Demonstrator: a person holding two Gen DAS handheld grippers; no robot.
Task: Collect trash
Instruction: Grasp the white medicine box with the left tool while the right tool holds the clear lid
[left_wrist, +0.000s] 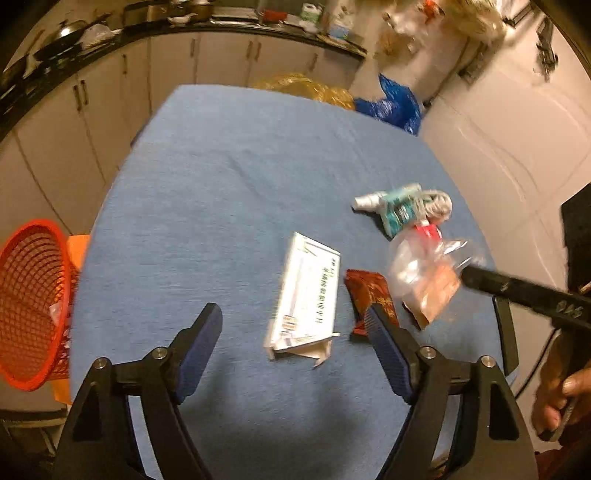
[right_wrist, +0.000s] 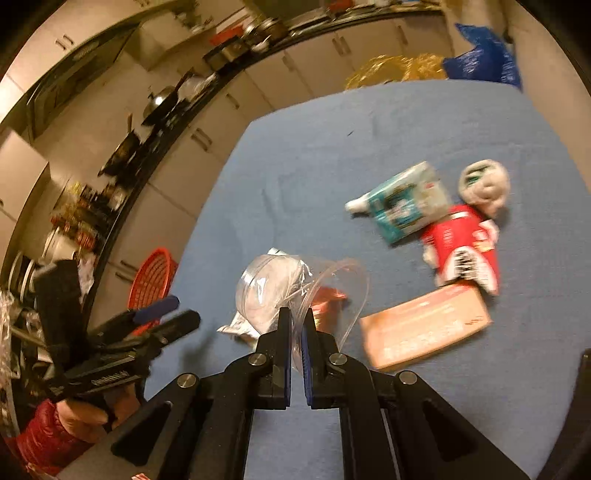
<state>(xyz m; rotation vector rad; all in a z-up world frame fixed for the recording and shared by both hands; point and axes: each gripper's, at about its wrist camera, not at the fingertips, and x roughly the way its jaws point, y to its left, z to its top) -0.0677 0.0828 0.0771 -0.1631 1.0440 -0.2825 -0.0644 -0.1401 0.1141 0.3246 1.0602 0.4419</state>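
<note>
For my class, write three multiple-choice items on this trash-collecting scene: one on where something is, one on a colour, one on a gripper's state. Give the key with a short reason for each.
1. Where is the mesh basket?
A. on the middle of the table
B. off the table's edge, beside the cabinets
C. on the kitchen counter

2. What colour is the cloth on the table?
A. green
B. white
C. blue

3. What is the right gripper doing?
A. standing wide open over bare cloth
B. shut on the clear plastic bag
C. shut on the orange box

Key:
1 B, the red basket sits past the table's rim in both views.
2 C, the cloth is blue all over.
3 B, the fingers pinch the clear film, while the box lies apart on the cloth.
</note>
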